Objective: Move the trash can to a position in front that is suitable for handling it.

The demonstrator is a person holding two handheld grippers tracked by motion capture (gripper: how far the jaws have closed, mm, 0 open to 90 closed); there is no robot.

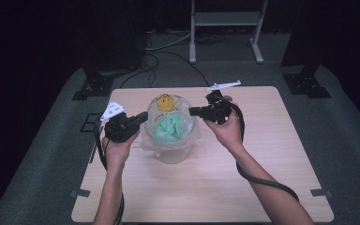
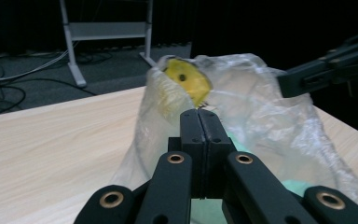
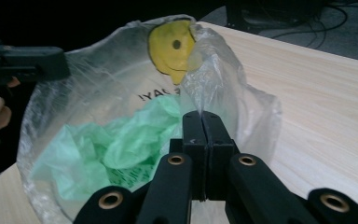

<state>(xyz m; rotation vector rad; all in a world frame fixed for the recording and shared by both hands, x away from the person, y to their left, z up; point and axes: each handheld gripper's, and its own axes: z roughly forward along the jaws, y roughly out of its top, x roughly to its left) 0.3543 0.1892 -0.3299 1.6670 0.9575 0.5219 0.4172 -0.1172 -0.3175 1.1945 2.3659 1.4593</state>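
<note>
Bench (image 1: 262, 178) space is taken mid-way by a clear bin lined with a transparent smiley-print bag (image 1: 171, 129), green plastic inside. Its rim is pinched between the left claw (image 1: 143, 117) and right claw (image 1: 192, 111), both clamped. Film could tear if overstretched.

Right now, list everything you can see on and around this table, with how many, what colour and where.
clear plastic bag: one, see-through with a yellow smiley face, lining the container at table centre
green bag: one, crumpled, inside the clear plastic bag
container: one, clear, table centre
table: one, light wood
metal frame: one, grey, floor behind the table
cables: several, on the floor behind the table
left claw: one, black, shut on the clear plastic bag's left rim
right claw: one, black, shut on its right rim
</note>
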